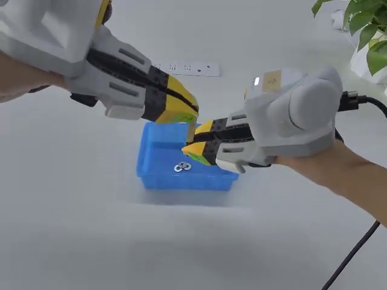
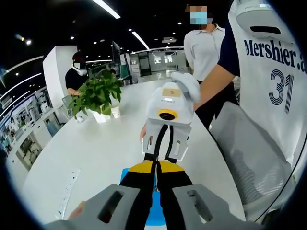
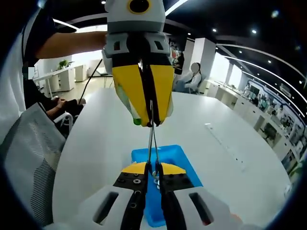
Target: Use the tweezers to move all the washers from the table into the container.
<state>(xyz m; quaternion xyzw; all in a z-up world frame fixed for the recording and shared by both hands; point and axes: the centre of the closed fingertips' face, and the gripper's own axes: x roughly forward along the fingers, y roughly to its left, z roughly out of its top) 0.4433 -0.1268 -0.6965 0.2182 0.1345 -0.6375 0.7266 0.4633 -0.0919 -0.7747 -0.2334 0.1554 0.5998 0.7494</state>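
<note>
The tweezers [image 3: 150,143] are clamped in the closed jaws of the left gripper [image 1: 191,116] and are pinched lower down by the nearly closed right gripper [image 1: 188,147], above the blue container [image 1: 155,148]. Washers [image 1: 182,167] are seen lying inside it, near its front wall, on the white table [image 1: 84,229].

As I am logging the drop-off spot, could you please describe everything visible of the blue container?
The shallow rectangular blue plastic container sits flat and open-topped on the white table. A few small silver metal washers lie on its floor near the front wall. The left gripper and right gripper, both shut on thin metal tweezers, hover above its right part without visibly touching it.
</note>
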